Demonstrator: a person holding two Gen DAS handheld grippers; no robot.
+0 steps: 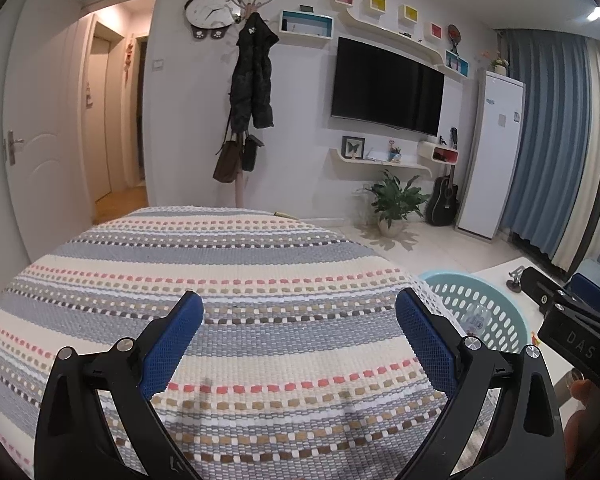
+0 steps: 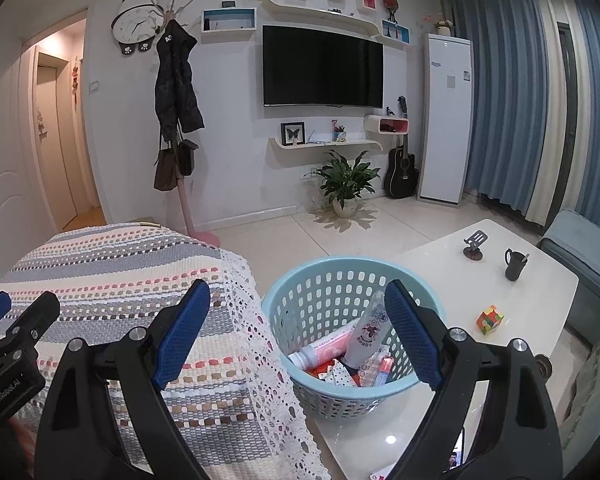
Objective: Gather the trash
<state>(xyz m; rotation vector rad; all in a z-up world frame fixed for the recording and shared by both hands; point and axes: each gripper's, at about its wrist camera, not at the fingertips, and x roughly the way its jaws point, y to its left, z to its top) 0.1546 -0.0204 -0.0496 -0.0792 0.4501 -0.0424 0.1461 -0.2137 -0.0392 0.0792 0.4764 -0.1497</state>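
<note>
Looked first at the big striped cloth [image 1: 220,272], spread wide under the left gripper [image 1: 300,300]. Found no trash on it. Held that gripper wide open, with nothing between its blue pads. Could have caught a pad in the lace edge [image 2: 256,360] on a low sweep and pulled the whole cloth down.

Looked next at the white table [image 2: 540,320], just beside the cloth. Held the right gripper [image 2: 297,286] wide open too, with nothing in it, above the near side of the light blue basket [image 2: 284,308]. Could have banged the two grippers together, being side by side and near.

Could have hit the basket with a low finger and tipped it over, a light thing near the table's edge.

Saw the trash already down inside the basket: a white bottle [image 2: 370,332], a pink tube [image 2: 328,346] and some small wrappers [image 2: 340,374]. Found the bottle leaning up toward the rim, close by the right pad. Could have hooked it and flipped it back out.

Spotted little things farther off on the table: a black mug [image 2: 514,266] and a color cube [image 2: 490,319]. Could have grabbed one by mistake and dropped it in with the trash.
</note>
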